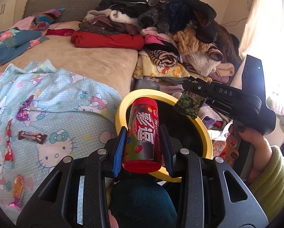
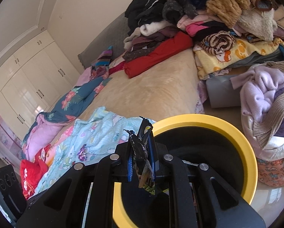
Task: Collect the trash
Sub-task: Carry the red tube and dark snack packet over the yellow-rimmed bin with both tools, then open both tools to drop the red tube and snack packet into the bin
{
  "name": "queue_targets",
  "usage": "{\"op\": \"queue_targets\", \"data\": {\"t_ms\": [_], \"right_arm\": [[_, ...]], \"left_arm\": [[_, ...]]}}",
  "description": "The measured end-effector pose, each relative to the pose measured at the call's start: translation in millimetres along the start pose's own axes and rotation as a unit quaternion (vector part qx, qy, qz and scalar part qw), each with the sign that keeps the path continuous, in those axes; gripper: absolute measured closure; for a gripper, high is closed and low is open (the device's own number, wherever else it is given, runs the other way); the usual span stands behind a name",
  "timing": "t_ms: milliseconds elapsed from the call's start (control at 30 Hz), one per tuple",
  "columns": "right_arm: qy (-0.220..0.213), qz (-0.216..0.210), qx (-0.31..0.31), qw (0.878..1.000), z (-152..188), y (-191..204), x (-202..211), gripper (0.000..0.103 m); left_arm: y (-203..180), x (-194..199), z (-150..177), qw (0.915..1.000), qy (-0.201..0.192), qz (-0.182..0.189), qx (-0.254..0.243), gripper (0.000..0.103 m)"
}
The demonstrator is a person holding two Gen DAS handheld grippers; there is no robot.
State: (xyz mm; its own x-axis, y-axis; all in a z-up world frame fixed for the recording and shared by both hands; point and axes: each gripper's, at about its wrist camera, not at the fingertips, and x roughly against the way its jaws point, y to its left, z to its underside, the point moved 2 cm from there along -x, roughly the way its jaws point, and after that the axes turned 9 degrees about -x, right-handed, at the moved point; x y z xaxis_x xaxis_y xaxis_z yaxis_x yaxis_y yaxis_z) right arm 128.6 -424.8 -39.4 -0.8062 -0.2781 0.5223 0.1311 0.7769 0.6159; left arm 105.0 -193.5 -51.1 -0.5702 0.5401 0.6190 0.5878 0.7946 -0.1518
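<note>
Right now both tools are loaded and brought to the round black bin with the yellow rim [image 2: 242, 140], so the step in hand looks like the drop-off. The left tool [image 1: 144, 148] is clenched on a red cylindrical candy tub with printed characters and coloured sweets on its label [image 1: 142, 131]; the tub lies along the blue pads, its red cap end towards the camera and its far end reaching over the bin's rim [image 1: 206, 131]. The right tool [image 2: 141, 157] is clenched on a crumpled dark foil snack packet with green printing [image 2: 142, 159]; in the left wrist view that packet [image 1: 191, 102] hangs from the tool tip over the far side of the bin's mouth.

The next move probably calls for carrying each item fully over the dark opening and then letting the pads part. The tub is rigid and should fall straight; the packet is light and creased and may cling to a pad or drift onto the rim.

More trash is left on the pale blue cartoon-cat bedspread [image 1: 62, 102]: a brown chocolate-bar wrapper [image 1: 32, 136], a purple foil wrapper [image 1: 24, 110], a red twisted wrapper [image 1: 9, 142] and an orange-pink wrapper [image 1: 17, 193].
</note>
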Motion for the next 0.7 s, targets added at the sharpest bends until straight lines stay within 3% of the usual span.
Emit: {"op": "queue_targets", "data": {"t_ms": [700], "right_arm": [[0.011, 0.043, -0.034, 0.998, 0, -50, -12, 0.087]], "left_arm": [[-25, -56, 4, 0.9982, 0.052, 0.020, -0.023, 0.075]]}}
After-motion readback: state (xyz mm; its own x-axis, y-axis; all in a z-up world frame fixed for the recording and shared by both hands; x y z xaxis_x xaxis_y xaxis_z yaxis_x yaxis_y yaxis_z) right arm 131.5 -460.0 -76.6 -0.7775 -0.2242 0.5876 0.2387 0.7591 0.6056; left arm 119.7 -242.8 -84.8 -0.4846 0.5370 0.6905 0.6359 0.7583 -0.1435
